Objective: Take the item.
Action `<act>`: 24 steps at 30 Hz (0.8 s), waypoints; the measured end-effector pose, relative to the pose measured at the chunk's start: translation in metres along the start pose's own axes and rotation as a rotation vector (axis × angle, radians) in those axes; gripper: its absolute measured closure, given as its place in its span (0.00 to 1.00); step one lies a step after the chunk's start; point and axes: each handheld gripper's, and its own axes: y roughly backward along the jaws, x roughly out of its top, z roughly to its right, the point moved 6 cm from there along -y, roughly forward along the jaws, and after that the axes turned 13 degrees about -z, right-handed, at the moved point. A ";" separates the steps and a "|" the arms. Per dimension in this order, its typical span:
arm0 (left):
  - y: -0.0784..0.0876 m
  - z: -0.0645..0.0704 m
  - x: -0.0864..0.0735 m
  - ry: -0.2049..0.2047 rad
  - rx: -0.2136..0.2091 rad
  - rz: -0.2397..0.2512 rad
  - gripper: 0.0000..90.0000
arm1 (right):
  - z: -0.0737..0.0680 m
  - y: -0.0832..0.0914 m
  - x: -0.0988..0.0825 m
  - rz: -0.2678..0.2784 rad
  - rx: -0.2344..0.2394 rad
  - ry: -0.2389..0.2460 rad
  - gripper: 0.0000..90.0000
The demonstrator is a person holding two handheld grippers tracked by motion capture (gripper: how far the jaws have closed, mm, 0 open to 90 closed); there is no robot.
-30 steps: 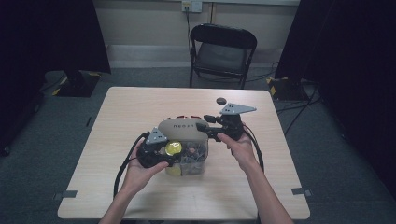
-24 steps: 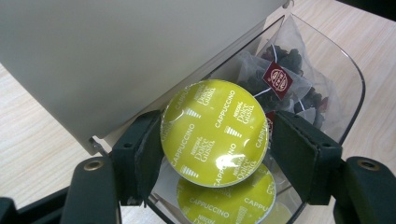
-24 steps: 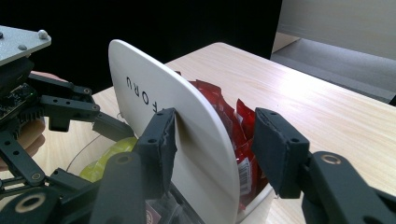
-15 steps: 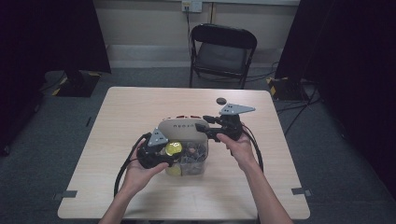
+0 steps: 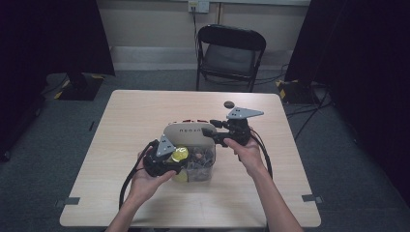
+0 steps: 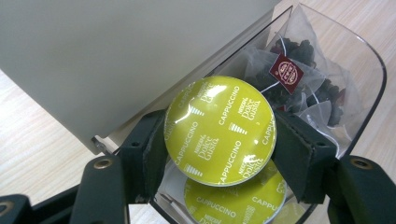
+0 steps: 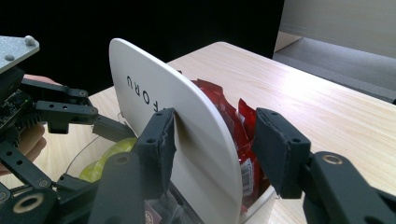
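Since the earlier frame my left gripper [image 5: 178,155] has just been closing its jaws onto the yellow-green capsule [image 5: 180,153]; both hands kept their places. High view: near frame centre, the capsule sits above the clear box [image 5: 205,169], while my right gripper [image 5: 217,135] is at the white lid [image 5: 189,129]

Left gripper view: both pads press the capsule [image 6: 219,130], centre frame, over 1 more capsule [image 6: 233,203]

Right gripper view: jaws part-open astride the upright lid [image 7: 187,126], left pad touching it, right pad apart; red packets [image 7: 233,126] behind
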 end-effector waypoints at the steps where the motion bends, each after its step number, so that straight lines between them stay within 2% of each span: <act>1: 0.000 -0.001 0.000 0.009 -0.011 0.004 0.42 | 0.000 0.000 0.000 0.000 0.001 -0.001 0.55; 2: 0.000 -0.001 0.000 0.022 -0.026 0.016 0.42 | 0.000 0.000 0.000 0.000 0.001 0.000 0.55; 4: 0.001 -0.002 0.000 0.024 -0.032 0.009 0.42 | 0.000 0.000 0.000 0.001 0.001 -0.001 0.55; 8: 0.001 -0.002 0.000 0.020 -0.032 0.011 0.42 | 0.000 0.000 0.000 0.000 0.000 0.000 0.55; 12: 0.002 -0.002 0.000 0.040 -0.044 0.011 0.42 | 0.000 0.001 0.000 0.000 -0.001 -0.001 0.55; 16: 0.006 -0.004 0.000 0.055 -0.069 0.034 0.42 | 0.000 0.001 0.000 0.002 0.000 -0.001 0.55; 19: 0.008 -0.004 0.000 0.053 -0.067 0.032 0.42 | 0.000 0.001 0.000 0.001 0.001 -0.002 0.55; 24: 0.011 -0.005 0.001 0.055 -0.089 0.054 0.42 | 0.000 0.000 0.000 0.001 0.002 -0.002 0.55</act>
